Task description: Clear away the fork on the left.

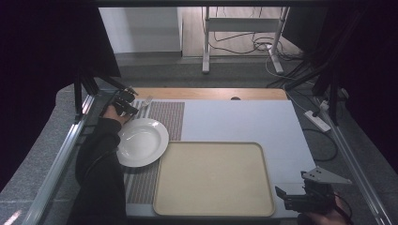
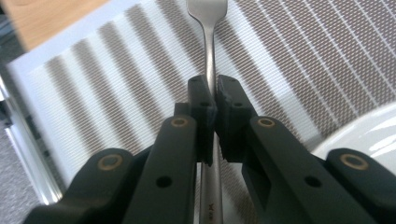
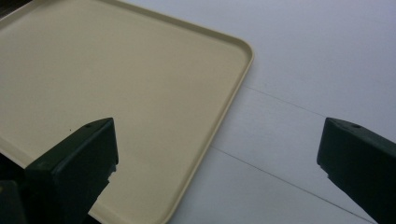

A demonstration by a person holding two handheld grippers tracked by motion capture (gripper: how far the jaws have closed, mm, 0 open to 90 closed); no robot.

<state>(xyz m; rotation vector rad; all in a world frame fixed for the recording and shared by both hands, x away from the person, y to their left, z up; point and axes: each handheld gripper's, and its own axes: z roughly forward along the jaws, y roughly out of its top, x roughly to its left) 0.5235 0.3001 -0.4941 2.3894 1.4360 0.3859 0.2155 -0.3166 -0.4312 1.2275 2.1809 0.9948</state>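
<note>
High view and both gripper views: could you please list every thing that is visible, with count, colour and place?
fork: one, silver, over the striped mat at the far left, its handle clamped between the left jaws
plate: one, white, on the mat at the left, touching the tray's left edge
placemat: one, woven brown and white stripes, left part of the table
tray: one, beige, bare, near middle of the table
table: one, white top with a wooden strip at the far edge
power strip: one, white, on the floor at the right
left gripper: one, black, shut on the fork
right gripper: one, black, jaws wide open, over the tray's near right corner
sleeve: one, dark, left forearm
</note>
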